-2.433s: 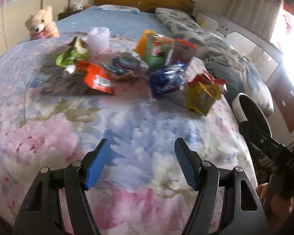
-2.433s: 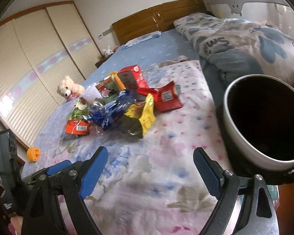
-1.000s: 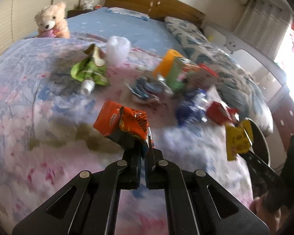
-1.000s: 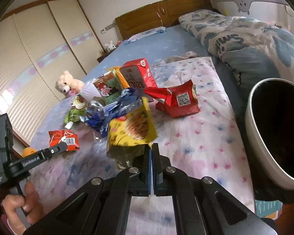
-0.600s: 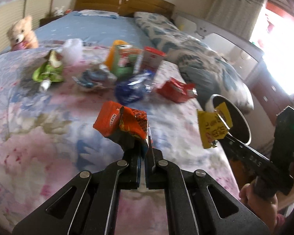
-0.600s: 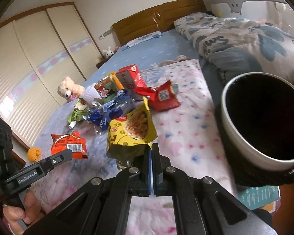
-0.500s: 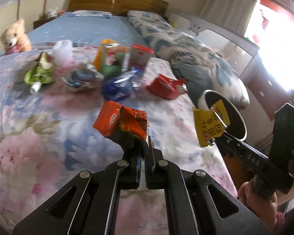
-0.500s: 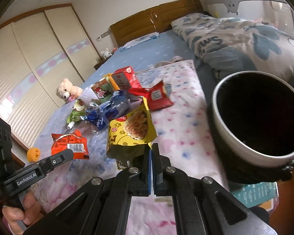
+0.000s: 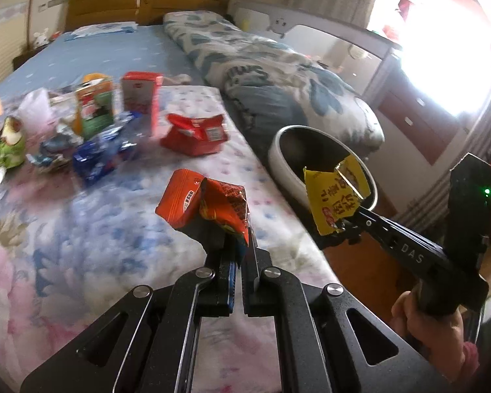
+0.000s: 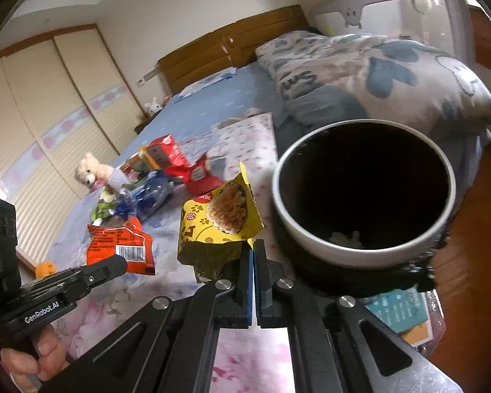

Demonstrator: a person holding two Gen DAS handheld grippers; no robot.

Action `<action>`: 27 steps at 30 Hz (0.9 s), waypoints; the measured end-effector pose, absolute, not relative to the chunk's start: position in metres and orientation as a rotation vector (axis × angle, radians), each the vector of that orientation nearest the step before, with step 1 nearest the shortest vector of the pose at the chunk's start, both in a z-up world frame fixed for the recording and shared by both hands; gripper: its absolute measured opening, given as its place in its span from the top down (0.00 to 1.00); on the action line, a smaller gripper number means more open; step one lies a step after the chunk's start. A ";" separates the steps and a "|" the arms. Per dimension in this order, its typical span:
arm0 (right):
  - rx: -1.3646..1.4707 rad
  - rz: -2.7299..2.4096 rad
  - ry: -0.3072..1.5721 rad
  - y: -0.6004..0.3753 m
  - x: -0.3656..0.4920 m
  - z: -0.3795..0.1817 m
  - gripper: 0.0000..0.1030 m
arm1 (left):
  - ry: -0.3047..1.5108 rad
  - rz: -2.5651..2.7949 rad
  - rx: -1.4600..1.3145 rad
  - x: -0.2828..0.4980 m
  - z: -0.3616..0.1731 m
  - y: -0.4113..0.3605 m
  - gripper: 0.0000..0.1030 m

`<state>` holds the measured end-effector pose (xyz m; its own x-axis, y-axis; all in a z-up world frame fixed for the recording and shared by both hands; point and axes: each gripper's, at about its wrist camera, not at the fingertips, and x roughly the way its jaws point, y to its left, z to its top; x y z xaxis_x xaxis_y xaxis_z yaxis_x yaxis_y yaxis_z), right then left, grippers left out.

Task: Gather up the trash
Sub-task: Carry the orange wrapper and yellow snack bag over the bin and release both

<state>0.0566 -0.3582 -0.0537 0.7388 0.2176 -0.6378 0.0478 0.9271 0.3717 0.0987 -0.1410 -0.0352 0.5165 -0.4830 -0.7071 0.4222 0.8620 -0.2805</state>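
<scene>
My left gripper [image 9: 244,245] was clamped on a crumpled orange snack packet [image 9: 203,204], barcode side showing, held above the floral bedspread [image 9: 65,245]. My right gripper [image 10: 253,255] pinched a yellow noodle packet [image 10: 219,222] printed with paw marks and a noodle picture, its lower edge crushed and hidden between the pads, just beside the white-rimmed bin [image 10: 311,229]. The bin's inside was too dark to read. One handle read "GenRobot.AI", the other "DAS". Farther off lay a red packet [image 9: 196,134], a blurred blue wrapper [image 9: 95,160] and a red carton [image 9: 140,95].
</scene>
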 end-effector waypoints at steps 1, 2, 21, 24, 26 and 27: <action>0.383 0.089 0.736 -0.362 0.055 -0.054 1.00 | 0.873 -0.553 -0.071 0.099 -0.035 -0.145 0.98; 0.385 0.081 0.734 -0.366 0.054 -0.053 1.00 | 0.873 -0.561 -0.066 0.099 -0.035 -0.150 0.98; 0.414 -0.027 0.718 -0.421 0.045 -0.051 1.00 | 0.888 -0.674 0.012 0.104 -0.031 -0.220 0.98; 0.412 -0.040 0.719 -0.429 0.047 -0.049 1.00 | 0.883 -0.692 0.018 0.108 -0.028 -0.231 0.98; 0.407 -0.047 0.723 -0.434 0.049 -0.048 1.00 | 0.877 -0.701 0.025 0.110 -0.025 -0.239 0.98; 0.405 -0.052 0.723 -0.437 0.050 -0.048 1.00 | 0.873 -0.706 0.028 0.111 -0.023 -0.244 0.98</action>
<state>0.0499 -0.4368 -0.0480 0.7518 0.0921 -0.6529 0.1846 0.9212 0.3426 0.1110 -0.2438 -0.0232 0.4331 -0.5558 -0.7096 0.5779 0.7754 -0.2546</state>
